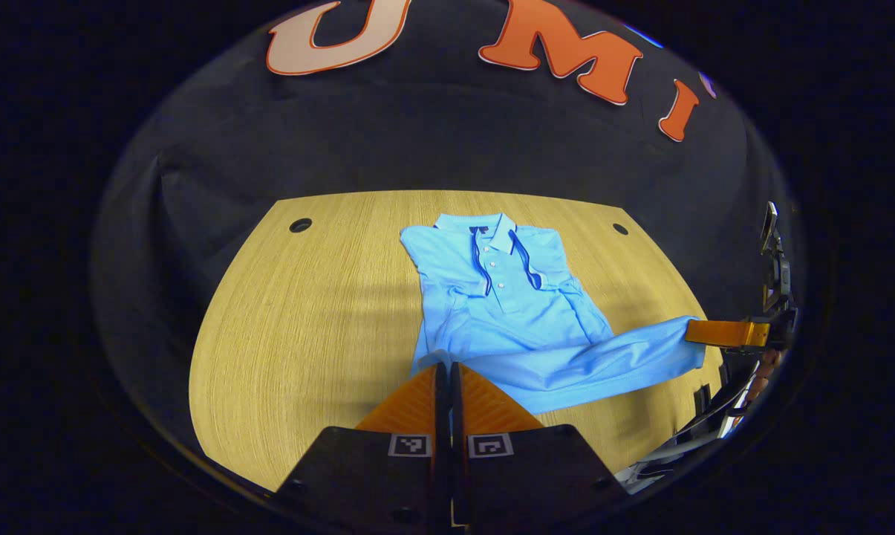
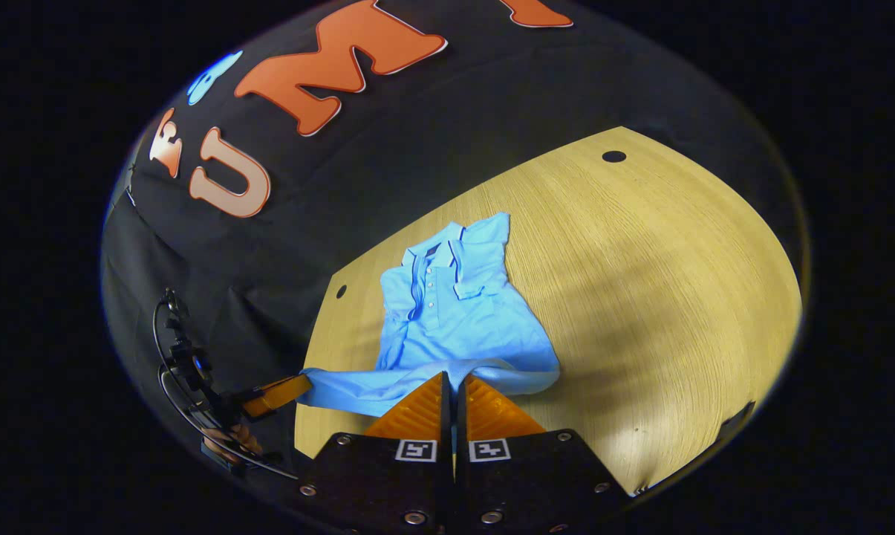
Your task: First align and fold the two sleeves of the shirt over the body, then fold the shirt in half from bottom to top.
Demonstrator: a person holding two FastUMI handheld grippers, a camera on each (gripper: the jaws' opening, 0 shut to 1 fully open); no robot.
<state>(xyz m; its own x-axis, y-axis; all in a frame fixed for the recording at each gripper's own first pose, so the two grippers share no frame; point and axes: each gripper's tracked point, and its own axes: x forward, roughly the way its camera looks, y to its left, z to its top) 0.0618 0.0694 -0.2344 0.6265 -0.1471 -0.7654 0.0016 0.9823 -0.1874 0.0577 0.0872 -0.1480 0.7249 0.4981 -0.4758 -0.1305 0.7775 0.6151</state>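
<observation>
**Both grippers pinch the hem, the fold from the bottom under way**

The left gripper [image 1: 447, 365] is clenched, its fingers drawn together on the near edge of the shirt [image 1: 503, 297], at one bottom corner. The right gripper [image 2: 451, 377] is likewise clamped on the hem at the other bottom corner; seen from the left gripper view, it holds that corner out to the side, past the shirt's body, with the cloth stretched in a band between the two grips.

The shirt lies front up on the wooden table [image 1: 306, 319], collar [image 1: 484, 223] away from the grippers, toward the booth wall. Its sleeves appear already folded in over the chest, so the job seems to be at the bottom-to-top fold.

The fabric looks light, soft and limp: it sags between the two holds and will drape, not hold a shape. It should slide easily on the smooth tabletop, so a drag could pull the folded sleeves askew. The hem corners are the sensible places to grip, lifted level and carried toward the collar together.
</observation>
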